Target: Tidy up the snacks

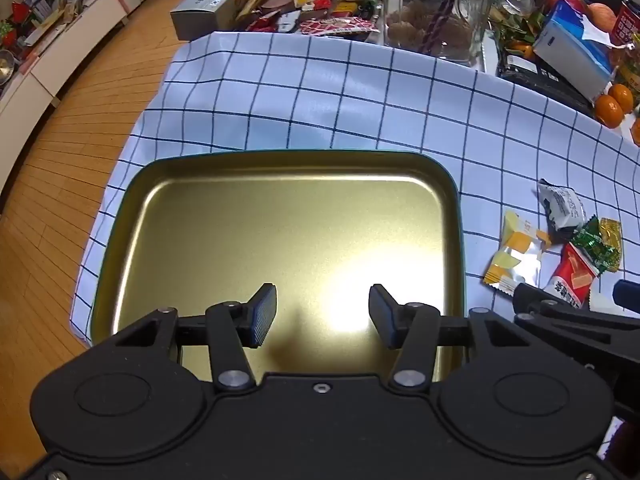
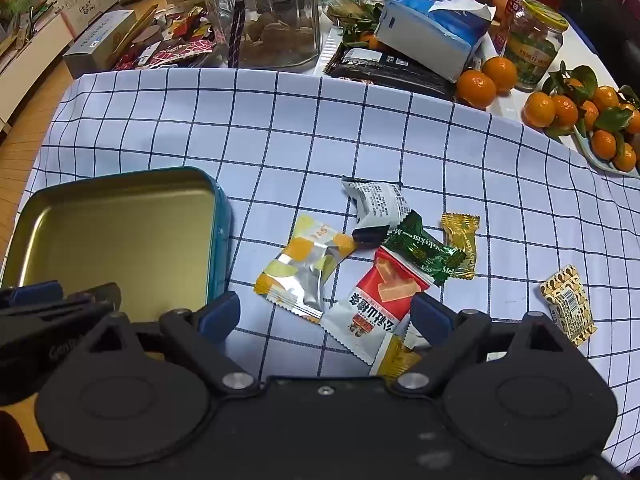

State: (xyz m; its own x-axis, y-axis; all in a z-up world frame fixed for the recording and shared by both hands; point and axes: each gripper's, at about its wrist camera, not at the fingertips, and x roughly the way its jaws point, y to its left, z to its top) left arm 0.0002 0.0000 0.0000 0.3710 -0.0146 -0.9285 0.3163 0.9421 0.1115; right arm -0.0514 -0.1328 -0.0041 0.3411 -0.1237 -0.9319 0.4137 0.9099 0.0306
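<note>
A teal tin (image 1: 454, 188) (image 2: 220, 240) with a gold inside lies on the checked cloth, nothing in it. My left gripper (image 1: 322, 314) hovers over its near half, open, with nothing between the fingers. To the tin's right lies a heap of wrapped snacks: a yellow-and-silver packet (image 2: 304, 268) (image 1: 514, 252), a red-and-white packet (image 2: 376, 300) (image 1: 570, 276), a green candy (image 2: 424, 250), a gold candy (image 2: 462, 240), a white-and-black packet (image 2: 378, 200) and a patterned gold packet (image 2: 568, 304) off to the right. My right gripper (image 2: 326, 314) is open above the near edge of the heap, the red-and-white packet's end between its fingers, untouched.
Behind the checked cloth (image 2: 280, 120) stand a glass jar (image 2: 276, 20), a tissue pack (image 2: 436, 20), a green-lidded jar (image 2: 534, 48), loose mandarins (image 2: 476, 86) and a plate of them (image 2: 592, 164). More sweets and a box (image 1: 212, 4) sit far left. Wooden floor (image 1: 60, 160) drops away left.
</note>
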